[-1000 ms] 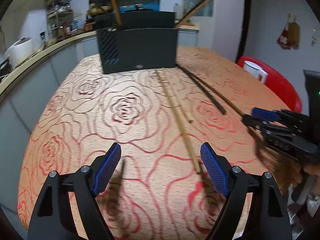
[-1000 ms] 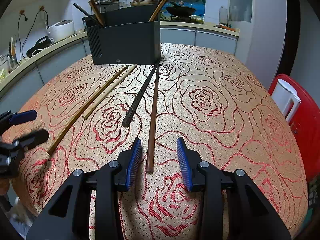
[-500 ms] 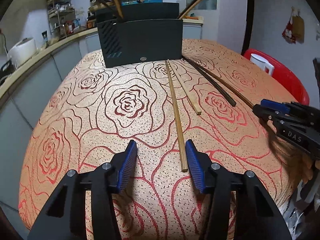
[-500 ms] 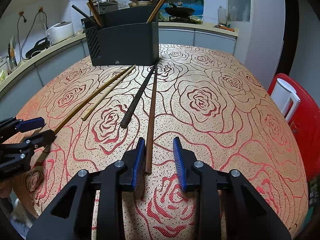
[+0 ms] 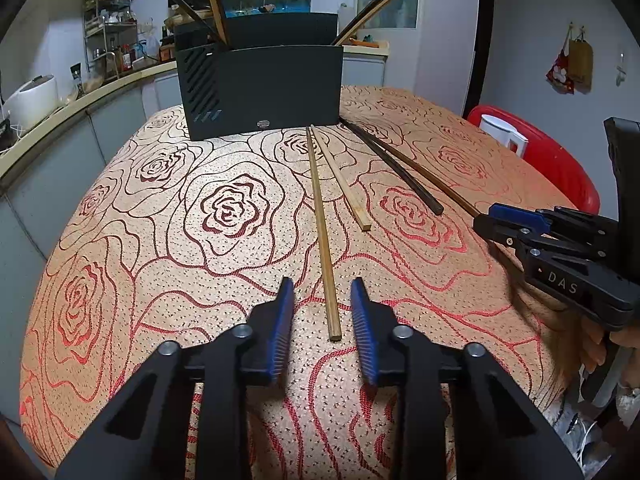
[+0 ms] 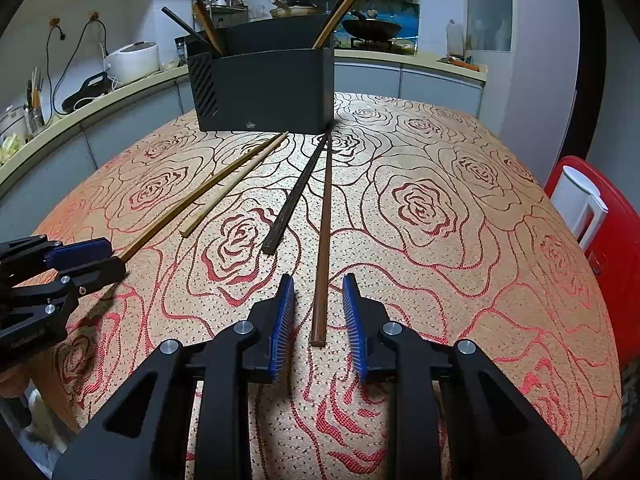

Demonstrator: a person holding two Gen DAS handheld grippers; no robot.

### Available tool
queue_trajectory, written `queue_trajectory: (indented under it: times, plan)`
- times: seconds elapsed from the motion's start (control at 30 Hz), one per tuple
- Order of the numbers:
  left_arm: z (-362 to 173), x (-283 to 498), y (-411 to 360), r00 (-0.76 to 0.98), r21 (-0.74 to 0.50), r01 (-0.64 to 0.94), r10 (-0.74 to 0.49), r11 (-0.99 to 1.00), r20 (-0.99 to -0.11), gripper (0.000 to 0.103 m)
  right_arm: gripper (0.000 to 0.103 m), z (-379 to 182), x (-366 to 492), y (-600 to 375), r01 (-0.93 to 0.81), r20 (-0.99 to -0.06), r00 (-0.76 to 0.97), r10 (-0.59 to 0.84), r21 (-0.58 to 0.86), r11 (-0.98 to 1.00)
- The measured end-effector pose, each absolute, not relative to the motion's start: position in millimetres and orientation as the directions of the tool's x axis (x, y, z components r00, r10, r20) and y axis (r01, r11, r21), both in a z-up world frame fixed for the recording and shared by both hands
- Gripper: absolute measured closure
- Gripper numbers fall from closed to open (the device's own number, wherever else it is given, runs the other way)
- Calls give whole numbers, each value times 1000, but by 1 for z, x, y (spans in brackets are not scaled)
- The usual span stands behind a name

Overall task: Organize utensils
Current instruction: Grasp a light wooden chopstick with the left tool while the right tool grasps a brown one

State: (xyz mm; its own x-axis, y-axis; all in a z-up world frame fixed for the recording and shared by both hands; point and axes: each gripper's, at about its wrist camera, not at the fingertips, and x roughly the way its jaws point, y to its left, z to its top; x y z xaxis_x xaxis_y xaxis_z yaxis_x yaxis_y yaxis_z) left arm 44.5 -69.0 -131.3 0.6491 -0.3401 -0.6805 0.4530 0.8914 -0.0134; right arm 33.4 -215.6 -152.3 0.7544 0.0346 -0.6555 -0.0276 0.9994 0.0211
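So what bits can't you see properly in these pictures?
- Inside the black holder: both views, its front wall hides the stick bottoms.
- The long brown chopstick: left wrist view, its near end goes behind the right gripper.
- The long tan chopstick: right wrist view, its near end goes behind the left gripper.
- Countertop clutter: too small, bent by the lens.

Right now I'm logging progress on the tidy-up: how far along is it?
Done: four chopsticks stand in the holder. In hand: the left gripper jaws are closing around the long tan chopstick, and the right gripper jaws around the brown chopstick; neither is pinched yet. Left: those two plus the short tan chopstick and the black chopstick on the table.
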Motion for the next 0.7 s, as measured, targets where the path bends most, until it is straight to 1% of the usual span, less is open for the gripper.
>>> queue_trajectory:
  times: [0.07,0.1,0.17,0.2,0.37,0.53,0.7]
  plan:
    - [-132,44,-70,655,1,453,-332,892,-679,82,80,-153,34,-215,-32,-650,759,39,23,999]
    - [-132,44,-71,655,8,456,-330,890,-680,86,81,-153,34,-216,-34,-649,759,46,31,999]
    - [-131,45,-70,654,11,458,-328,889,-682,92,86,-153,34,-215,-37,-648,760,49,32,999]
    - [-131,45,-70,651,10,460,-329,888,-684,97,87,-153,34,-213,-40,-646,762,47,25,999]
    - [-131,46,-68,646,7,460,-329,888,-689,97,94,-153,34,-211,-41,-645,762,49,28,999]
    - [-126,51,-60,649,-4,443,-324,897,-689,97,95,-151,35,-216,-32,-660,749,60,54,998]
    - [-115,51,-53,668,-11,427,-324,904,-670,97,95,-146,33,-227,-14,-668,739,87,114,993]
